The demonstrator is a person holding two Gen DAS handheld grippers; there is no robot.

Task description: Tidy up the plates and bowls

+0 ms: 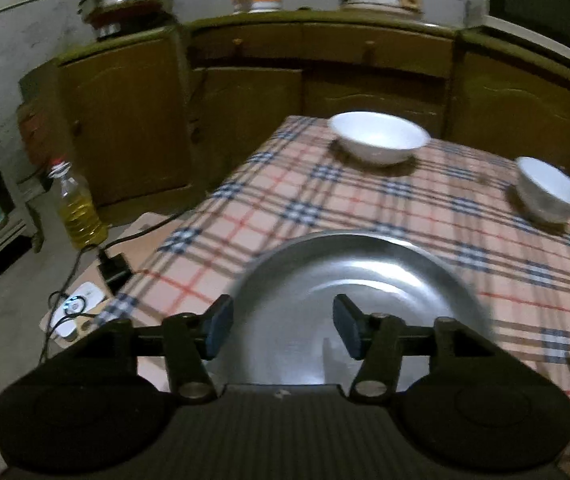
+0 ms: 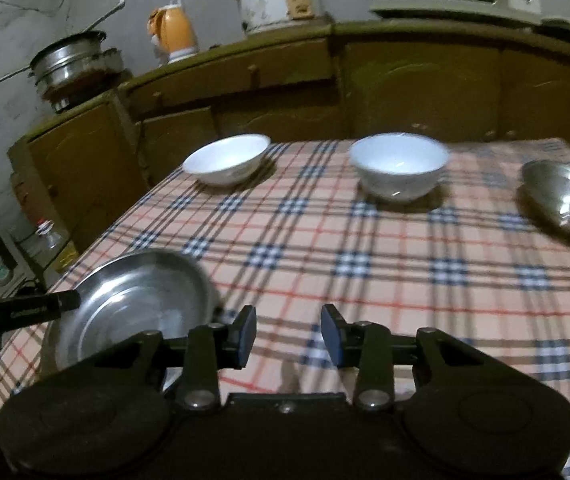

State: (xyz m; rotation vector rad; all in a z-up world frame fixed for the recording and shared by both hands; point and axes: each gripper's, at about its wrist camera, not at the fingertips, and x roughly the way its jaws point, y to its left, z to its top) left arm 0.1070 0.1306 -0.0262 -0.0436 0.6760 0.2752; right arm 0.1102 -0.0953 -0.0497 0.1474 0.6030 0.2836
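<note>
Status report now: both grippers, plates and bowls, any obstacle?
Left gripper open over steel plate, right gripper open, empty. Two white bowls, steel bowl on table. No obstacle.

The steel plate (image 1: 357, 280) near edge is hidden behind the left claw (image 1: 283, 326).

No text or label here is legible.
</note>
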